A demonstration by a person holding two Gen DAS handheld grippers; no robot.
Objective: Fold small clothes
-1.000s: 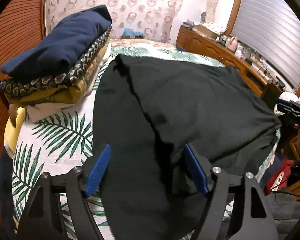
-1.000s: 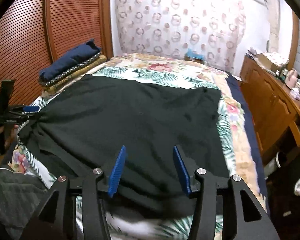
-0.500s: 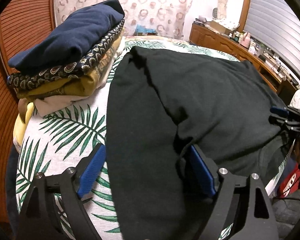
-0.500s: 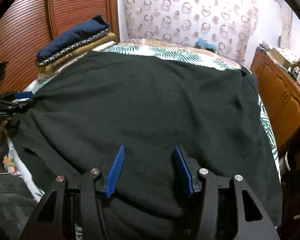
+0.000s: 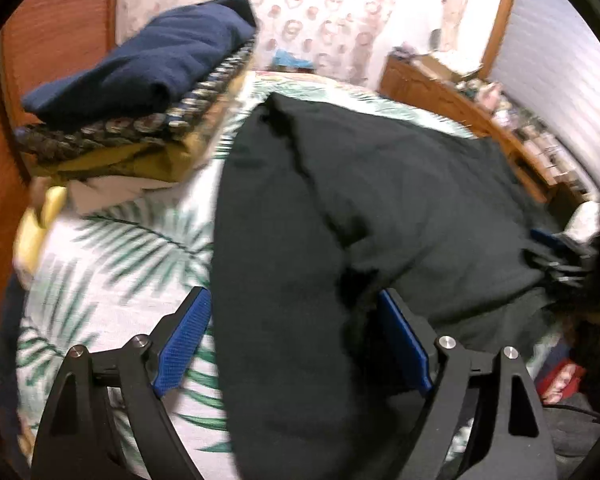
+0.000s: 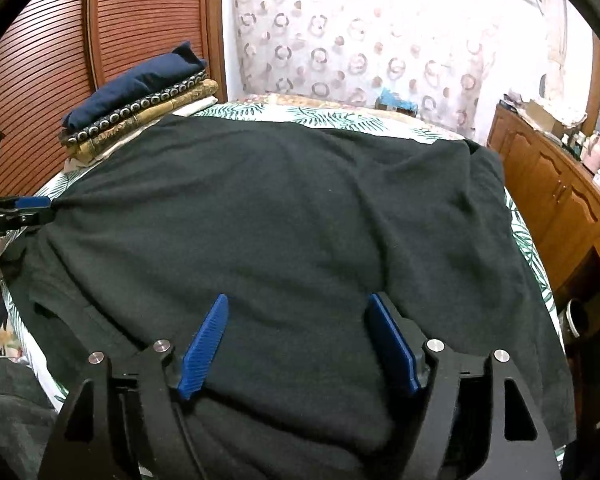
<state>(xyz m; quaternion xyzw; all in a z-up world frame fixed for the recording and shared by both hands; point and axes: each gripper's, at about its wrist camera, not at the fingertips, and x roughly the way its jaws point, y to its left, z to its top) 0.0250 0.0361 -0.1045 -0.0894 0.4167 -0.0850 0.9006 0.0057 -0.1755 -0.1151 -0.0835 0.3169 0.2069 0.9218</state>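
No writing could be read. Both the left gripper [image 5: 292, 336] and right gripper [image 6: 300, 344], its jaws just widened, were held open, gripping nothing, over the black garment [image 6: 284, 216].

Left wall: reddish slatted wooden panels [image 6: 60, 52].
Far wall: curtain [image 6: 380, 40] printed with rings.
Right: wooden cabinet [image 6: 548, 184], cluttered top; window blind [image 5: 552, 60] beyond.
Bedsheet [image 5: 112, 264]: palm-leaf print.

Black garment [image 6: 284, 216] spread across bed [image 6: 340, 118]
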